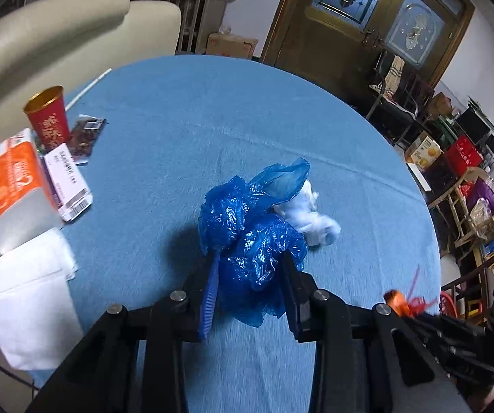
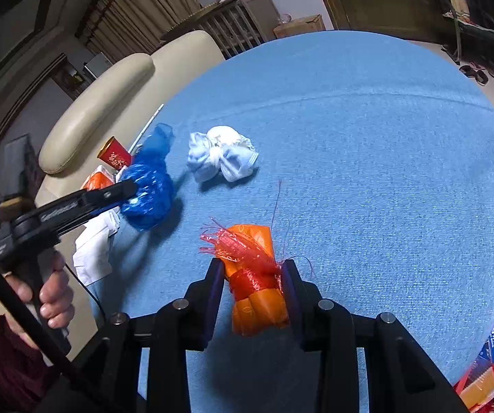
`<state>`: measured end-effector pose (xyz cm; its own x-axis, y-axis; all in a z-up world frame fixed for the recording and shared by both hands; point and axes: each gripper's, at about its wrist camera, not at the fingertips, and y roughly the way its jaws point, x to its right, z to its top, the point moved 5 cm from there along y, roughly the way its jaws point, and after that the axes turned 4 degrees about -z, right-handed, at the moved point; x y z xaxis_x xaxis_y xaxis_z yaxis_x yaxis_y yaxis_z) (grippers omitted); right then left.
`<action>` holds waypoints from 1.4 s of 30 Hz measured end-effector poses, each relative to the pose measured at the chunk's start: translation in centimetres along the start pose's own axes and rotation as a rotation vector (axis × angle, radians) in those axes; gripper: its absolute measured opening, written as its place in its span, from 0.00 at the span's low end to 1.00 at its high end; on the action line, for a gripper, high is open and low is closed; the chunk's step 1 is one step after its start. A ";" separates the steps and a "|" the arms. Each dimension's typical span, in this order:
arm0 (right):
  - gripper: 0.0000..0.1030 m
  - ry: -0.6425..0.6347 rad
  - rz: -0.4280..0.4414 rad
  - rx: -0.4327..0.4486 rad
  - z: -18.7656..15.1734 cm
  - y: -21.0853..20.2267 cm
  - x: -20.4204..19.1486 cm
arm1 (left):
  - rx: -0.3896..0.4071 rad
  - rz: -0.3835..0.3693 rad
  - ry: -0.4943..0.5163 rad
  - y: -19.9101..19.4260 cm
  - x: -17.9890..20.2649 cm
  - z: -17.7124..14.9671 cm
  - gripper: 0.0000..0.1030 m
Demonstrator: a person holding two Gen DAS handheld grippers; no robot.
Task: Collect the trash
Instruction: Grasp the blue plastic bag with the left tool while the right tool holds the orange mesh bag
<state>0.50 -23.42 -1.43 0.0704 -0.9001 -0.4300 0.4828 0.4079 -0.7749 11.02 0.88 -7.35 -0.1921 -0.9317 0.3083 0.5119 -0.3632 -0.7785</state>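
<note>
My left gripper (image 1: 249, 265) is shut on a crumpled blue plastic bag (image 1: 247, 220), held over the round blue table (image 1: 178, 110). It also shows in the right wrist view (image 2: 133, 189), with the blue bag (image 2: 148, 189) in it. My right gripper (image 2: 252, 275) is shut on an orange wrapper bundled with red netting (image 2: 252, 272), held above the table (image 2: 367, 155). That bundle shows at the right edge of the left wrist view (image 1: 403, 303). A crumpled white wad (image 2: 222, 156) lies on the table beyond the blue bag (image 1: 312, 213).
At the table's left edge stand a red paper cup (image 1: 49, 117), an orange-white carton (image 1: 6, 186), a white labelled packet (image 1: 69, 180), a dark snack wrapper (image 1: 85, 134) and folded white tissue (image 1: 30, 299). A cream sofa (image 1: 57, 34) lies behind; cluttered boxes (image 1: 453, 158) stand at the right.
</note>
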 end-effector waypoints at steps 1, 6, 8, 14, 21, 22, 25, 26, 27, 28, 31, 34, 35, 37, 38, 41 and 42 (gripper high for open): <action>0.36 0.002 0.002 0.001 0.0 -0.1 -0.1 | 0.001 0.004 0.004 -0.3 0.1 -0.3 0.35; 0.36 0.002 0.007 0.019 -0.2 -1.0 -0.1 | -0.007 0.005 0.023 -1.6 0.6 -2.2 0.35; 0.36 0.002 0.008 0.030 -0.2 -1.6 0.0 | -0.011 0.005 0.024 -2.0 0.7 -2.8 0.35; 0.36 0.004 0.003 0.040 -0.6 -2.7 0.7 | -0.013 -0.005 0.028 -3.1 1.1 -4.5 0.35; 0.36 0.022 -0.022 0.011 -2.1 -2.2 1.9 | -0.059 -0.007 0.080 -3.4 2.4 -7.7 0.35; 0.36 0.022 -0.027 0.008 -2.3 -2.1 2.1 | -0.069 -0.004 0.093 -3.3 2.6 -8.2 0.35; 0.36 0.027 -0.046 -0.006 -2.9 -1.6 2.7 | -0.097 -0.004 0.111 -2.6 3.1 -9.2 0.35; 0.36 0.026 -0.054 -0.011 -3.1 -1.4 2.8 | -0.109 -0.006 0.115 -2.3 3.1 -9.4 0.35; 0.36 0.024 -0.059 -0.020 -3.2 -1.2 2.9 | -0.121 -0.001 0.120 -1.9 3.1 -9.5 0.35; 0.36 0.023 -0.061 -0.024 -3.3 -1.1 2.9 | -0.122 0.005 0.124 -1.8 3.1 -9.6 0.37; 0.36 0.014 -0.072 -0.036 -3.5 -0.6 2.9 | -0.120 0.001 0.135 -2.0 3.3 -9.5 0.42; 0.38 0.017 -0.080 -0.052 -3.7 -0.1 3.0 | -0.119 -0.003 0.140 -2.0 3.3 -9.6 0.47; 0.38 0.023 -0.075 -0.063 -3.8 0.1 3.0 | -0.119 -0.001 0.142 -2.1 3.3 -9.7 0.52; 0.38 0.035 -0.065 -0.069 -3.8 0.2 3.1 | -0.121 -0.003 0.138 -2.1 3.2 -9.8 0.57; 0.39 0.037 -0.064 -0.067 -3.8 0.1 3.1 | -0.121 -0.005 0.136 -2.0 3.2 -9.7 0.57; 0.64 0.041 -0.043 -0.051 -3.7 -0.2 2.9 | -0.126 -0.003 0.135 -1.8 3.3 -9.9 0.57; 0.64 0.036 -0.039 -0.046 -3.7 -0.3 2.8 | -0.129 -0.003 0.136 -1.8 3.3 -10.0 0.57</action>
<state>-2.66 -25.50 -4.05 0.0201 -0.9097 -0.4147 0.4443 0.3798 -0.8114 1.13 -1.65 -10.41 -0.3089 -0.9201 0.2408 0.4014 -0.3556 -0.8440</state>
